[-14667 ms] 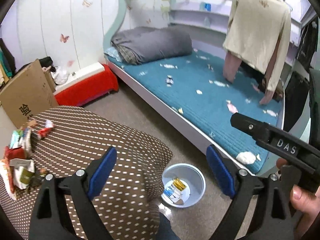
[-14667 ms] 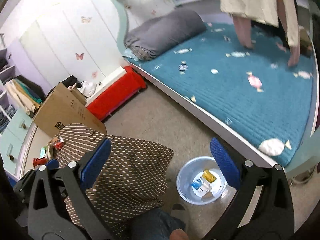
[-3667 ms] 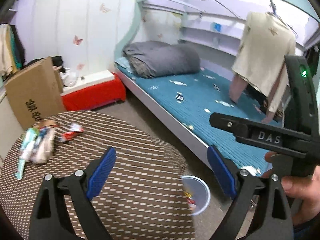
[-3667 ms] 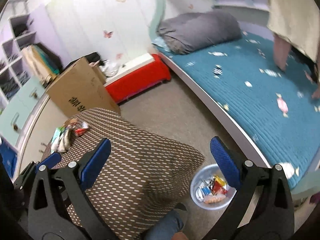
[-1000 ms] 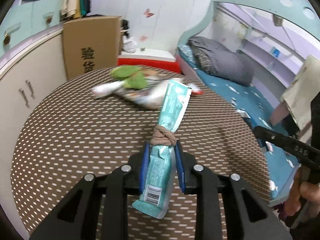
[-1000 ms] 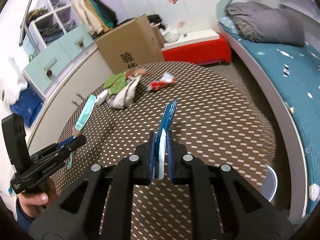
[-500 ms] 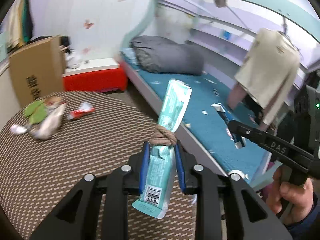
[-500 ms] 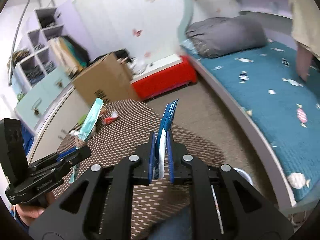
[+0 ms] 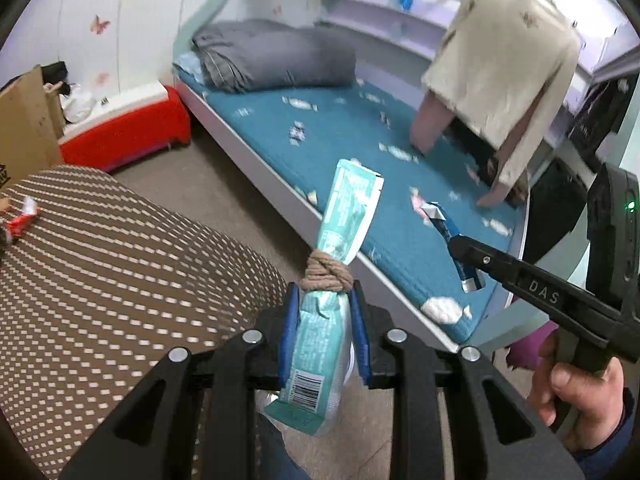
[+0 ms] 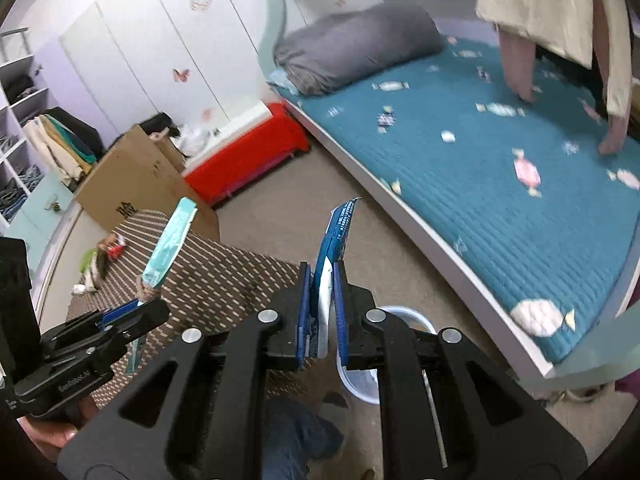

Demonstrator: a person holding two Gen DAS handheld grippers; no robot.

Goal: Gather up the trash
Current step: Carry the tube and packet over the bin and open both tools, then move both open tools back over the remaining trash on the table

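Left tool (image 9: 323, 334) clamps teal wrapper (image 9: 338, 240); right tool (image 10: 322, 312) apparently blue packet (image 10: 334, 240).

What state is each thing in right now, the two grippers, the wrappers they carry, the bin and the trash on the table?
left gripper: shut on teal wrapper, knotted with cord.
right gripper: shut on blue wrapper.
bin: on the floor, mostly hidden behind the right gripper.
leftover trash: lying on the table.

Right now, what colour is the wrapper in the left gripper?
Teal wrapper, clearest in the left wrist view.
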